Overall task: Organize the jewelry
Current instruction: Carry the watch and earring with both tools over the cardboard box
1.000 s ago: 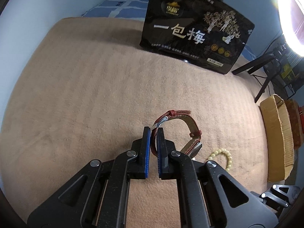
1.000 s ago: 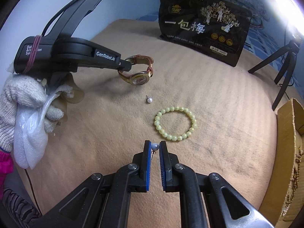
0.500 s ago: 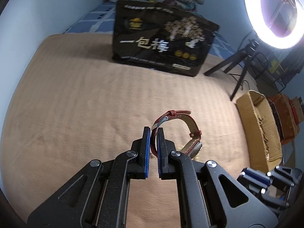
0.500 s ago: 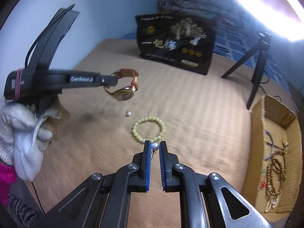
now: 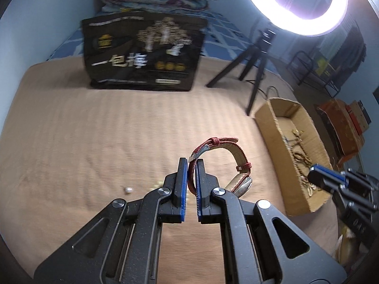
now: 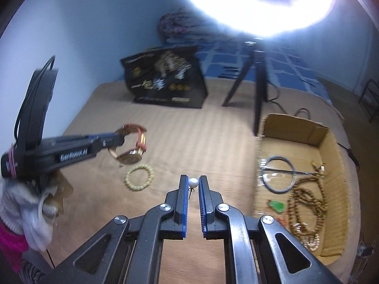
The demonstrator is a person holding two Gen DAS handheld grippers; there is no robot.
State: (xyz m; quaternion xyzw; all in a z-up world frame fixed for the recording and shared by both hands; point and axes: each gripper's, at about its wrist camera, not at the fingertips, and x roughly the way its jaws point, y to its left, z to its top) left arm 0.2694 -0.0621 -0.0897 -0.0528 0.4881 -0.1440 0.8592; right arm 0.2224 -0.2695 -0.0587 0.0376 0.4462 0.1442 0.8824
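My left gripper is shut on the red strap of a wristwatch and holds it in the air above the tan blanket; it also shows in the right wrist view with the watch. My right gripper is shut on a pearl earring, raised above the blanket, left of the cardboard box. A pale yellow bead bracelet lies on the blanket. A second pearl earring lies on the blanket left of my left gripper. The right gripper's tips hover over the box.
The box holds a dark bangle, brown bead strands and a green piece. A black printed bag stands at the back. A tripod with a ring light stands behind the box.
Both grippers have risen and swung right toward the cardboard box, each still holding its piece. The box interior has come into view and the bracelet now lies further left.
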